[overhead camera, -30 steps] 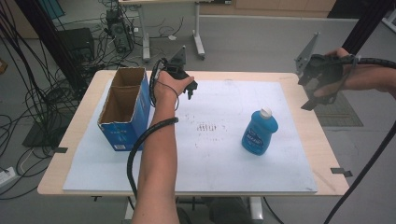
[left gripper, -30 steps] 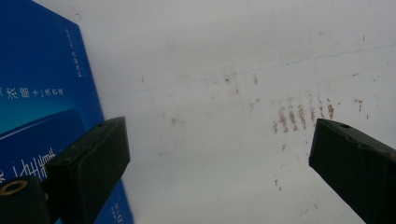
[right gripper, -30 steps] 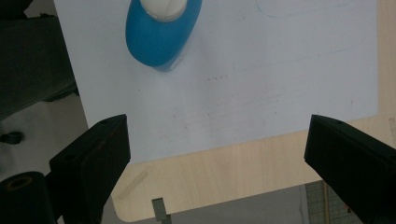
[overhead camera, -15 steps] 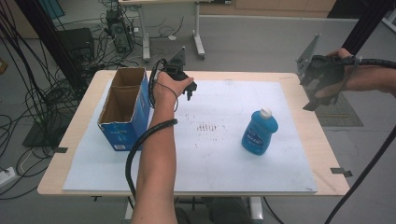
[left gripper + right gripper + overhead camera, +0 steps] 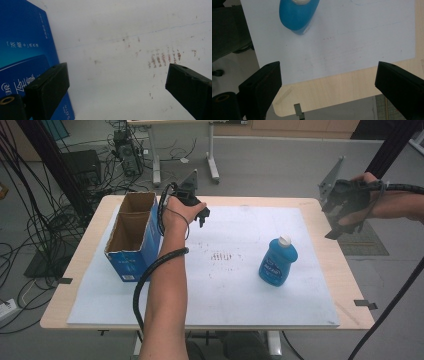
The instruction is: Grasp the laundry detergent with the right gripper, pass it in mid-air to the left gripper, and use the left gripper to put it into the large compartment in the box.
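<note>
On the pale wooden table (image 5: 320,227) lies a white rectangular sheet (image 5: 235,285). In the high view, taking the sheet's centre as the clock's hub, the open-topped blue cardboard box (image 5: 131,245) stands at about 9 o'clock, on the sheet's left edge. The blue plastic bottle with a white cap (image 5: 278,261) stands upright at about 3 o'clock, well apart from the box.

The left hand-held gripper (image 5: 204,215) hovers at about 11 o'clock, just beside the box's far right corner. Its jaws stand wide apart with nothing between them; in the left gripper view the box's printed blue wall (image 5: 22,55) lies behind its left jaw and a patch of reddish-brown smudges (image 5: 163,58) marks the sheet.

The right hand-held gripper (image 5: 336,225) is held above the table's right edge, at about 2 o'clock, well clear of the bottle. Its jaws are also spread wide and empty; the right gripper view looks down on the bottle (image 5: 298,15) at 12 o'clock and the table's rounded corner below it.
</note>
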The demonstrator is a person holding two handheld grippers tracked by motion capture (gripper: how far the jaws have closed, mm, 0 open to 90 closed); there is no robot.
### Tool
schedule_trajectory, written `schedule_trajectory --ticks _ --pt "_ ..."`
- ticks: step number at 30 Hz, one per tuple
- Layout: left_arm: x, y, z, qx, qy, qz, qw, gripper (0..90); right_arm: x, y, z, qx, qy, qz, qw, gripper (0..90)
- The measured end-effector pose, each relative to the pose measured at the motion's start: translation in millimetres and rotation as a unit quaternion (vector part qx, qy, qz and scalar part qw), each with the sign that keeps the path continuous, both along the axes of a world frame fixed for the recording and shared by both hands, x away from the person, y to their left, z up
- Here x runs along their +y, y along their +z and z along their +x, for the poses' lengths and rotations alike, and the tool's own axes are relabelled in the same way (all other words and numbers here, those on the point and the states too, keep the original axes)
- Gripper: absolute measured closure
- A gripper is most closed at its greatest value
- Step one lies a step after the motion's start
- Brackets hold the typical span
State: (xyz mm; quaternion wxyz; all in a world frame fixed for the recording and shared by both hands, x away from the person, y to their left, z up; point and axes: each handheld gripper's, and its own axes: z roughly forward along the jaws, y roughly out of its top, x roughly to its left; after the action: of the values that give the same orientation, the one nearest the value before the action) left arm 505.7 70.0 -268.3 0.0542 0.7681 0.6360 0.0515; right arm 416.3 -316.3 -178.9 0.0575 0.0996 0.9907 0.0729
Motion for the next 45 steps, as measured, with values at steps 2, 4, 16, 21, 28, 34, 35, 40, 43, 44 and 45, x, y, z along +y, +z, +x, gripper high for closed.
schedule_trajectory --ticks 2,4,16,21,28,34,35,40,43,44,45 --pt "0.7 0.4 -0.6 -0.001 0.0 -0.001 1.0 5.6 -3.6 -2.3 -1.0 0.002 -0.003 -0.001 1.0 7.0" --pt "0.8 0.3 -1.1 0.0 -0.001 -0.001 1.0 5.5 -6.0 -3.8 -1.7 0.004 -0.007 -0.003 1.0 6.9" --pt "2.2 3.2 -5.3 -0.005 -0.004 -0.002 1.0 5.5 -15.5 -15.4 -6.1 0.011 -0.014 0.004 0.9998 6.7" --pt "2.2 4.3 -7.0 -0.007 -0.007 -0.002 0.9999 5.5 -18.8 -26.0 -10.6 0.018 -0.018 0.012 0.9996 6.4" --pt "1.2 1.1 -10.9 -0.008 -0.01 -0.002 0.9999 5.5 -24.6 -47.7 -18.4 0.021 -0.031 0.033 0.9988 5.7" --pt "3.4 0.6 -14.8 -0.009 -0.01 -0.001 0.9999 5.5 -28.8 -69.7 -25.2 0.027 -0.044 0.058 0.997 5.0" --pt "3.9 0.5 -15.4 -0.009 -0.009 -0.001 0.9999 5.5 -29.3 -72.3 -26.7 0.027 -0.045 0.061 0.9968 5.0" --pt "5.9 -0.9 -17.9 -0.01 -0.009 -0.002 0.9999 5.5 -31.7 -83.3 -33.8 0.027 -0.058 0.08 0.9947 4.3" --pt "6.2 -1.7 -19.1 -0.009 -0.011 -0.002 0.9999 5.5 -32.7 -88.3 -37.3 0.028 -0.066 0.093 0.9931 4.3" --pt "6.4 -2.1 -20.0 -0.009 -0.012 -0.002 0.9999 5.5 -33.0 -92.7 -40.2 0.027 -0.072 0.105 0.9915 4.1" --pt "6.6 -2.1 -20.2 -0.009 -0.012 -0.002 0.9999 5.5 -33.0 -94.9 -41.6 0.027 -0.074 0.109 0.9909 4.1"
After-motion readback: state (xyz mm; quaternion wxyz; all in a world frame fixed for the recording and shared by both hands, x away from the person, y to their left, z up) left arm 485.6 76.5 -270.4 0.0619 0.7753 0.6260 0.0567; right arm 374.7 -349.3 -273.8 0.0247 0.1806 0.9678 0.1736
